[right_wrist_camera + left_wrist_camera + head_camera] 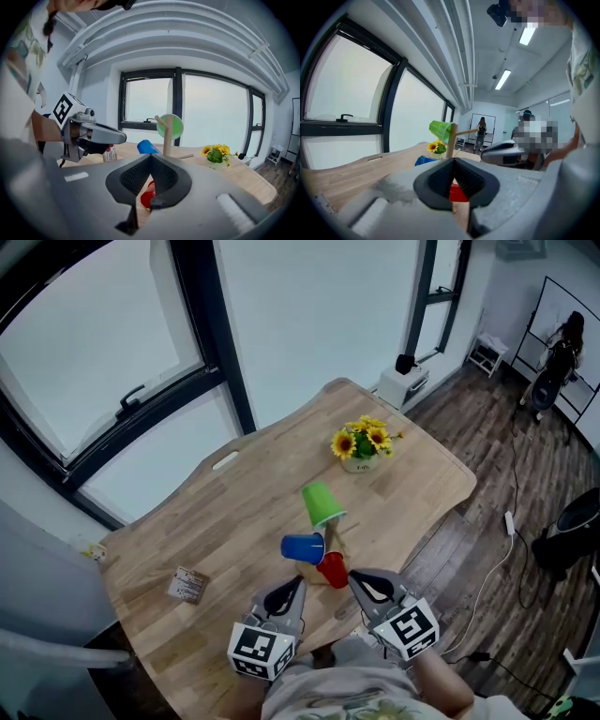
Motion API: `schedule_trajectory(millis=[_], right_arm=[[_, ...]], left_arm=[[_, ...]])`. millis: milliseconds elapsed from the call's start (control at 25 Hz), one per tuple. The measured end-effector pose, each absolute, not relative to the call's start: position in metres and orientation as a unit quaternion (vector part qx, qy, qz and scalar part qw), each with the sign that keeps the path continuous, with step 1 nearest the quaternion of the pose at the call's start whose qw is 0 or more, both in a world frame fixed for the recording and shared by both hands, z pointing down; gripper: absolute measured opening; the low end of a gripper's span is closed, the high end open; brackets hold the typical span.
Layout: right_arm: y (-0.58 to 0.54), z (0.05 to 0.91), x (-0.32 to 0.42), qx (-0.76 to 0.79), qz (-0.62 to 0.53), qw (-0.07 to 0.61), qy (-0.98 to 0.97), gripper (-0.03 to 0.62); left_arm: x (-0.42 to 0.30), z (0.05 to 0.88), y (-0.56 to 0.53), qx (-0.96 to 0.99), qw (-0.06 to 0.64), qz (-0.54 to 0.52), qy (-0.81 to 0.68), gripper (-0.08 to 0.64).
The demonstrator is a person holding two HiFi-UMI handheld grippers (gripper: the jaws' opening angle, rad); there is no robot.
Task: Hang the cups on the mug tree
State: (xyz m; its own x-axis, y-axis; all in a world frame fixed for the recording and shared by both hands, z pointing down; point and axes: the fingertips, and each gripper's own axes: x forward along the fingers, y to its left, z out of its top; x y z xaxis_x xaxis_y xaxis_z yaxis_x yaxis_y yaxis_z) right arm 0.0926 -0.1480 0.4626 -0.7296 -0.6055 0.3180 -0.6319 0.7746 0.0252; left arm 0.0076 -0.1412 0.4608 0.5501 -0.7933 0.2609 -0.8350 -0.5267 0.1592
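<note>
Wooden mug tree (330, 538) is carrying three plastic cups just ahead of two closed, empty grippers.
Ribbed black pads of the left gripper (299, 581) and right gripper (355, 577) are pressing together on nothing. Just past their tips a glossy red cup (333, 569) is hanging lowest, a blue cup (302, 547) is sticking out leftward, and a green cup (322, 503) is tilting on top. Farther ahead, yellow sunflowers (361, 442) are standing on the pale wood-grain table (234, 512). A small printed box (188, 584) is lying left of the left jaws.
</note>
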Motion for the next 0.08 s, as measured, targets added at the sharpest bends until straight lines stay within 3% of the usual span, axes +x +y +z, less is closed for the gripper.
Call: schedule_trajectory(millis=[80], right_arm=[[-0.1474, 0.4639, 0.0932, 0.333, 0.041, 0.153, -0.929, -0.002]], left_arm=[[0.0084, 0.4603, -0.1404, 0.870, 0.133, 0.078, -0.468, 0.005]])
